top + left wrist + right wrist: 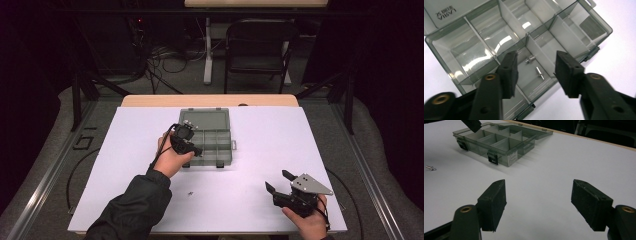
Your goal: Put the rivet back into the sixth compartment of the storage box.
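Over the near left corner of the clear organizer box [214,137], left gripper [186,141] held above a compartment, jaws spread apart with nothing between them. Down in that compartment, two small metal pins [535,66] lying loose on the floor, close beside a white divider [541,60] and just inside the box's near wall. Box set at the far middle of the white table [250,195], lid [206,118] thrown open and lying flat on the far side, latches [492,158] hanging along the near edge. At the near right corner of the table, right gripper [280,182] held low, jaws spread wide and empty. Between box and right gripper, a broad bare stretch of tabletop. On the near left of that stretch, one more small pin [190,192], well apart from the box and both grippers.
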### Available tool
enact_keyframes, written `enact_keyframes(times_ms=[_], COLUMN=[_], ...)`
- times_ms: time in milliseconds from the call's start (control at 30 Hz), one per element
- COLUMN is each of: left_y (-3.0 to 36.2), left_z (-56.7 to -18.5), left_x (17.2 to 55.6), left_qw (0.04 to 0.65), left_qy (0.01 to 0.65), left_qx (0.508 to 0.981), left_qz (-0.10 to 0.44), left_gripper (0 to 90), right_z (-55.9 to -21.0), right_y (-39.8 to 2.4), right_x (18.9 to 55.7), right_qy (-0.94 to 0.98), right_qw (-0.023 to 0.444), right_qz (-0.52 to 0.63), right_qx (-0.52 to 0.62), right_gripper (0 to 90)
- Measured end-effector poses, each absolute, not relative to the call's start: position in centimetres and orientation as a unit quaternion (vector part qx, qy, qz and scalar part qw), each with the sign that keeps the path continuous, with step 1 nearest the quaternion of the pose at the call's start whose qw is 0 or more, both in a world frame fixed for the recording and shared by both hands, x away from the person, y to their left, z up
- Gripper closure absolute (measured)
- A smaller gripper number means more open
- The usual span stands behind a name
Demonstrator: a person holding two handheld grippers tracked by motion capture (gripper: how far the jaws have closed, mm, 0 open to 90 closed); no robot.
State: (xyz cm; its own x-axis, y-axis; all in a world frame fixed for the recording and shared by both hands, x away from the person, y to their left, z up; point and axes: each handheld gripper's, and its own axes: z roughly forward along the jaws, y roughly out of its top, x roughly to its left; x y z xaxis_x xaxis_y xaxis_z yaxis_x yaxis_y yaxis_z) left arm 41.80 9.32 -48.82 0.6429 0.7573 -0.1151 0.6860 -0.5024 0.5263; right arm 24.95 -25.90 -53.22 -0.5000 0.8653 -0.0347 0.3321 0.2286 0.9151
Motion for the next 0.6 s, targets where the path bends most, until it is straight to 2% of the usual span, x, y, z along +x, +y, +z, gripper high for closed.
enact_keyframes(times_ms=[200,600], left_y=[9.7,10.4], left_z=[-48.4,-47.6], left_x=[41.4,40.1], left_qw=[0.28,0.279], left_qy=[0.416,0.401], left_qx=[0.863,0.87], left_qz=[0.067,0.065], left_gripper=[45.0,41.6], right_z=[-53.2,-53.2], right_y=[-25.9,-25.9], right_x=[24.9,25.0], right_qy=[0.73,0.73], right_qw=[0.286,0.285], right_qz=[0.466,0.467], right_qx=[0.41,0.409], right_gripper=[27.8,27.8])
